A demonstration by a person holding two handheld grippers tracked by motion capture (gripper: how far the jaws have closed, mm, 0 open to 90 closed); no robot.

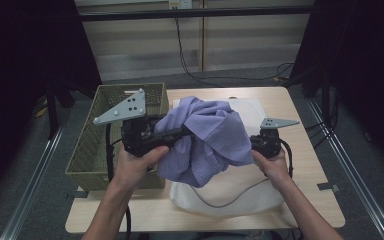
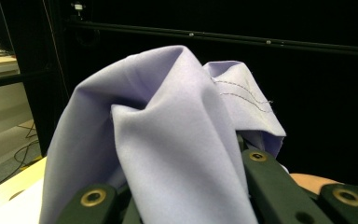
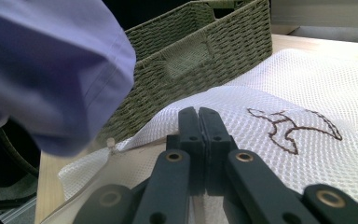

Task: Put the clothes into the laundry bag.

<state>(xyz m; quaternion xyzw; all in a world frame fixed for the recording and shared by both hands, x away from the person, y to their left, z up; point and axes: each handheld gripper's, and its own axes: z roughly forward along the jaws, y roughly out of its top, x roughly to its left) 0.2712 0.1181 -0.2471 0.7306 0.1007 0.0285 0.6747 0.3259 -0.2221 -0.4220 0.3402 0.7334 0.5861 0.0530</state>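
a lilac cloth (image 1: pixel 207 140), smooth woven fabric with a stitched seam and soft rounded folds, hangs bunched in the air above the middle of the table (image 1: pixel 310 165), over a white mesh bag (image 1: pixel 220 200). the bag is a fine open net with a dark embroidered whale-tail outline (image 3: pixel 294 128); it lies flat from the middle of the table toward the near edge, and a thin grey cord crosses it. a woven basket (image 1: pixel 87 150), rectangular, olive-green, with a handle slot in its end wall, sits at the table's left edge, partly overhanging it. the left gripper (image 1: pixel 180 134) is clenched on a gathered fold of the cloth: in the left gripper view the fabric rises straight out from between the black jaws and drapes over both, hiding the tips. the right gripper (image 3: pixel 199 116) has its jaws pressed flat together; its view puts them low over the mesh, with the cloth hanging up and to their left, and whether they pinch the bag's edge i cannot tell. in the high view the cloth's right side covers that gripper's front. the bundle's long axis runs roughly left to right between the two hands, sagging toward the near edge, with its peak at the far side.
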